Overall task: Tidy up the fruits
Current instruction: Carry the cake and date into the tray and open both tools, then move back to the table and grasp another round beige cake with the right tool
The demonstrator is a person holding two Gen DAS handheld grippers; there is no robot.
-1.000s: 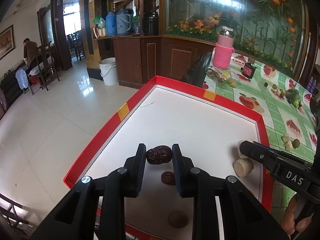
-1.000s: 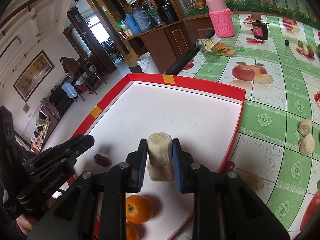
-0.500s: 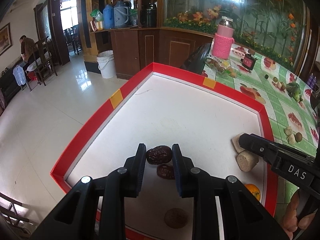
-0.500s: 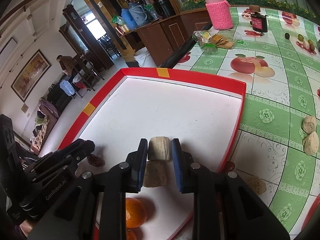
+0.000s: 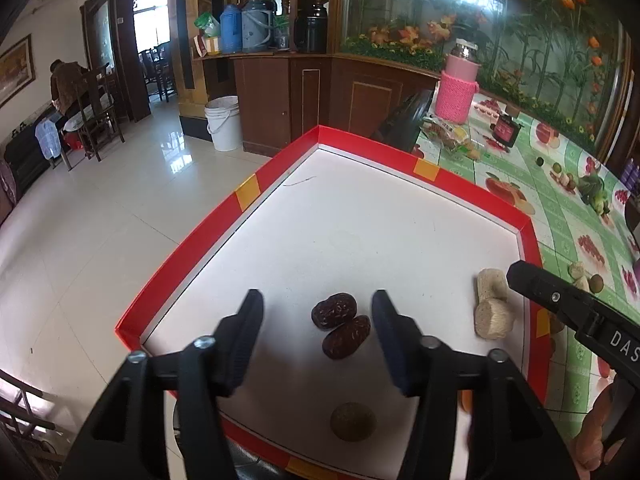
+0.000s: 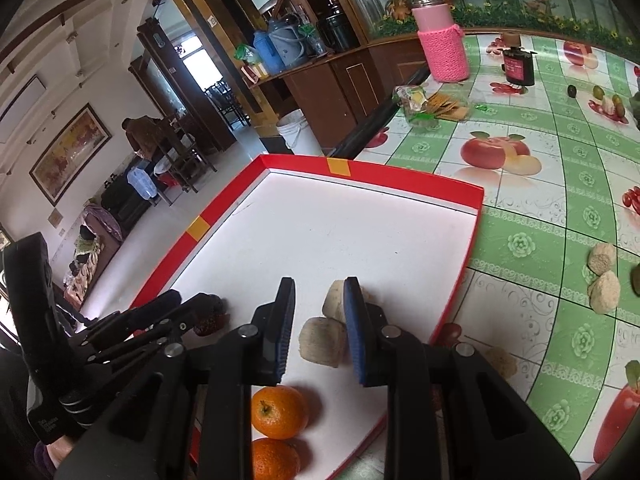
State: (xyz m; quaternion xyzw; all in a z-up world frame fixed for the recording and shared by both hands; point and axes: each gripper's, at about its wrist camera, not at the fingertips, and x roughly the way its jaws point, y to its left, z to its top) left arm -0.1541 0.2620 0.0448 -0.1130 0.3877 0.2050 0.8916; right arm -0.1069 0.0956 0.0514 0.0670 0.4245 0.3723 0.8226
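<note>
Two dark red dates [image 5: 334,311] lie side by side on the white floor of the red-rimmed tray [image 5: 192,248]. My left gripper [image 5: 316,300] straddles them, its jaws opening, and neither pad touches them. In the right wrist view two cream cylinder pieces [image 6: 322,342] rest on the tray. The farther piece [image 6: 331,303] is partly hidden behind one fingertip of my right gripper [image 6: 320,288]. Its jaws stand narrow with bare tray showing between the pads and nothing pressed in them. Two oranges [image 6: 280,412] sit just below it.
A brown round fruit [image 5: 353,421] lies near the tray's front rim. More cream pieces [image 6: 604,298] and small fruits lie loose on the green tablecloth [image 6: 520,248] to the right. A pink flask [image 6: 444,48] stands at the back. Left of the tray is open floor.
My left jaws have spread, and the date they held now lies on the tray beside the other. The cream piece has left my right pads and rests against its twin.
</note>
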